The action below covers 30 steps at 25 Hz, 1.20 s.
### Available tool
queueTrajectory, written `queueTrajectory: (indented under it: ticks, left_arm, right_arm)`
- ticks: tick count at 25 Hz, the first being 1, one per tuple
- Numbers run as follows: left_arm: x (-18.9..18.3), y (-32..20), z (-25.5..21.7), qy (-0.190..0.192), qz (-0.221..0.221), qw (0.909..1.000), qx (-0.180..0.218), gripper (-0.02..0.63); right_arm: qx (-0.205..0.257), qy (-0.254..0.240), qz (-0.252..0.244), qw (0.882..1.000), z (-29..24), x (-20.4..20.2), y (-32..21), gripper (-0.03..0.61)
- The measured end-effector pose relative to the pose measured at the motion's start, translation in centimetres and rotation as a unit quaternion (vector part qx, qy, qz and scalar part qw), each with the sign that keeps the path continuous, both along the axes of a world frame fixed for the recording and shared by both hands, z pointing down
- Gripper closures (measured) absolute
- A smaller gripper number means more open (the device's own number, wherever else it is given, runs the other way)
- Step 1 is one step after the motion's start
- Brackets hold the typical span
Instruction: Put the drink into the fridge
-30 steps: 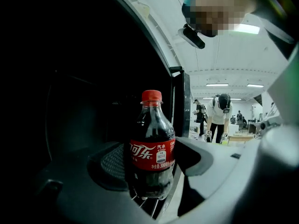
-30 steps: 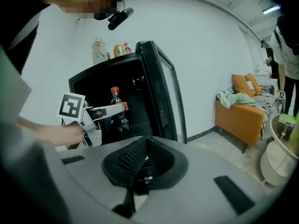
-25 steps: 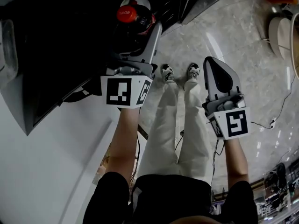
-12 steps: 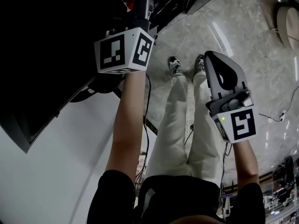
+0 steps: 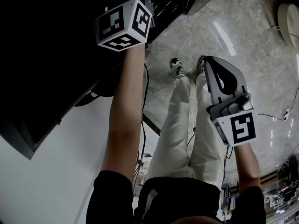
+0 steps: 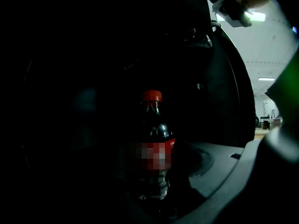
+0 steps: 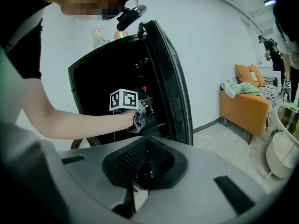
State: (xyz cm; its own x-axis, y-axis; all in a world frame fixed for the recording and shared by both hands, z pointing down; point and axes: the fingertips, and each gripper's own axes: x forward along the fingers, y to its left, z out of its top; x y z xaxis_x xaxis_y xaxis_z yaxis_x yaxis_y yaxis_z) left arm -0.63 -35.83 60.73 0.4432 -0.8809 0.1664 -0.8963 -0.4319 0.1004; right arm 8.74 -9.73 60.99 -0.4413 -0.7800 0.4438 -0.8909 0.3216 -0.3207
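Inside the dark fridge [image 7: 174, 78], the left gripper [image 7: 145, 107] apparently clamps the cola bottle [image 6: 155, 148]; released tilted, it could topple. The right gripper [image 5: 219, 76] hangs outside, closed, empty.

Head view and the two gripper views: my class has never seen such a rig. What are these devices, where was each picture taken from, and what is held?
No robot here: a person holds a two-fingered gripper in each hand. The head view looks down from the person's head at the left gripper, the right gripper, their legs and the floor. Each gripper view comes from a camera riding on that gripper. The left gripper reaches into the dark fridge, a cola bottle held between its fingers. The right gripper hangs outside, fingers together and empty, facing the open fridge.
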Motion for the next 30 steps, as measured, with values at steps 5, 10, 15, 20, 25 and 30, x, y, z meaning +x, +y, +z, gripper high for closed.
queueTrajectory:
  ticks: [5, 10, 15, 20, 25, 30]
  left_arm:
    - [0.4, -0.9, 1.0, -0.012, 0.003, 0.9999, -0.011, 0.308]
    - [0.5, -0.7, 1.9, -0.014, 0.006, 0.9997, -0.017, 0.308]
    - [0.5, -0.4, 1.8, -0.020, 0.019, 0.9996, -0.011, 0.308]
    - [0.7, 0.2, 1.7, -0.035, 0.025, 0.9991, 0.001, 0.308]
    - [0.8, 0.5, 1.9, -0.040, 0.037, 0.9985, 0.007, 0.308]
    - [0.7, 0.4, 2.6, -0.021, 0.050, 0.9985, -0.005, 0.307]
  right_arm:
    - [-0.009, -0.003, 0.000, 1.000, 0.4, 0.2, 0.3, 0.565]
    - [-0.012, -0.004, -0.003, 1.000, 0.7, 0.1, 0.6, 0.565]
    - [-0.015, -0.004, -0.002, 1.000, 1.0, 0.3, 0.8, 0.565]
    - [-0.013, -0.009, -0.007, 1.000, 0.8, 0.2, 0.6, 0.565]
    - [-0.012, -0.011, -0.009, 1.000, 0.6, 0.1, 0.7, 0.565]
    - [-0.012, -0.012, -0.012, 1.000, 0.5, 0.0, 0.9, 0.565]
